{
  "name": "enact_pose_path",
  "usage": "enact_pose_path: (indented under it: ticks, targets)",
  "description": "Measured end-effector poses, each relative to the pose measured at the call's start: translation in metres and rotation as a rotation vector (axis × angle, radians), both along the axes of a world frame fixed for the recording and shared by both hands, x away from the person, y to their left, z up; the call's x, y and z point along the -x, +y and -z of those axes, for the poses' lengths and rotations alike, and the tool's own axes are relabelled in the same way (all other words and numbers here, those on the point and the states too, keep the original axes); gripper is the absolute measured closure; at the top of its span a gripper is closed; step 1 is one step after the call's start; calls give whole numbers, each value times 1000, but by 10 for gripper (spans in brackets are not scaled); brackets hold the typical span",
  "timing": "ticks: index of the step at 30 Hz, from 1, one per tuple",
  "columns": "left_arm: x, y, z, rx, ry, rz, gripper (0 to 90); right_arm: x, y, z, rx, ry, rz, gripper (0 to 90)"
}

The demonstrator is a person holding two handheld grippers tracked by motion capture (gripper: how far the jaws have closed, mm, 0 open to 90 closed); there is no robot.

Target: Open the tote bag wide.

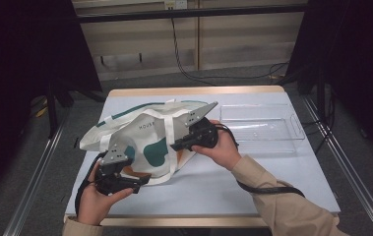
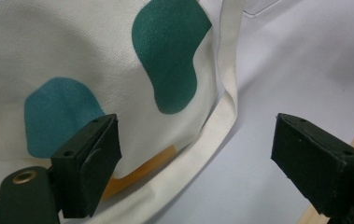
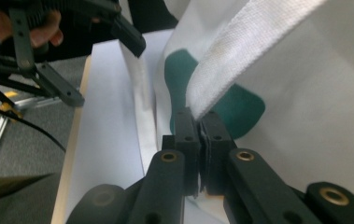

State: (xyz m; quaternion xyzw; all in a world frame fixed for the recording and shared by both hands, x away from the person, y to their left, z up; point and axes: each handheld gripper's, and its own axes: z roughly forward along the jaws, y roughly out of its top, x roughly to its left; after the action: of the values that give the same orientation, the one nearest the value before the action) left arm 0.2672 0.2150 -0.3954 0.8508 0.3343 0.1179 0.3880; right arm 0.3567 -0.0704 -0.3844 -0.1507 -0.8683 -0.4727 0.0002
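Right gripper view shows the right gripper (image 3: pixel 201 122) clamped on the strap (image 3: pixel 240 56) of the soft, light tote bag (image 1: pixel 147 132), the best place to hold it, while the left gripper (image 2: pixel 193 154) gapes beside its hem

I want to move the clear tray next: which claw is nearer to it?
Right. The right claw grips the tote bag strap just left of the clear tray; the left claw sits open at the bag's near left corner, farther away.

Tote bag (image 1: pixel 147 130): cream fabric, printed with teal blobs and an orange patch. Table (image 1: pixel 253 182): pale blue. Tray (image 1: pixel 263 123): clear.
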Motion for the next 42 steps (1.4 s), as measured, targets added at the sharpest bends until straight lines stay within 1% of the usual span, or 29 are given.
enact_pose_path:
  ticks: [1,2,3,5,6,9,10,13,15,16,19,20,21,22,24,28,30,32,33,35,36,38,39,42]
  targets:
    - [0,-1,-1,-6,-5,3,163,0,-1,1,1,0,2,873]
    - [0,-1,-2,0,-9,5,167,1,-2,2,0,11,-2,873]
    - [0,-2,-3,7,-12,7,168,1,-3,4,2,4,1,873]
    - [0,-3,-4,9,-17,16,172,1,-5,6,2,6,5,873]
    - [0,-4,-5,6,-17,13,176,2,-6,7,0,12,5,872]
    - [-1,-6,-6,17,-25,20,178,3,-9,11,4,18,11,872]
    - [-1,-6,-7,12,-23,20,179,4,-10,13,6,20,14,873]
    - [-2,-8,-8,23,-31,23,188,6,-13,18,13,27,16,872]
    - [-2,-9,-9,17,-36,27,190,7,-15,21,16,28,17,872]
    - [-3,-9,-9,26,-39,24,192,8,-16,23,16,33,22,872]
    - [-4,-10,-9,26,-46,29,202,10,-18,28,22,40,27,872]
    - [-4,-11,-8,31,-48,31,208,11,-19,30,25,46,23,872]
    - [-5,-12,-8,29,-57,30,215,11,-20,31,26,46,24,871]
    - [-6,-12,-8,24,-57,31,222,12,-21,33,28,45,29,871]
    - [-6,-13,-8,22,-56,24,239,13,-23,34,21,55,30,871]
    - [-7,-15,-10,19,-57,35,260,15,-27,36,32,58,34,871]
    - [-7,-16,-10,28,-59,40,268,15,-28,36,34,56,37,871]
    - [-7,-18,-15,31,-59,48,273,16,-30,38,39,59,42,871]
    - [-6,-19,-17,30,-65,52,275,16,-31,39,39,59,45,871]
    - [-6,-19,-22,40,-60,58,286,16,-31,39,39,56,47,871]
    - [-6,-19,-24,36,-61,63,295,17,-31,39,39,61,46,871]
    - [-7,-19,-26,48,-59,67,304,17,-32,38,34,58,43,871]
    - [-7,-19,-27,42,-59,64,305,18,-32,38,34,58,46,871]
    - [-8,-18,-28,45,-52,67,324,19,-32,38,35,58,45,871]
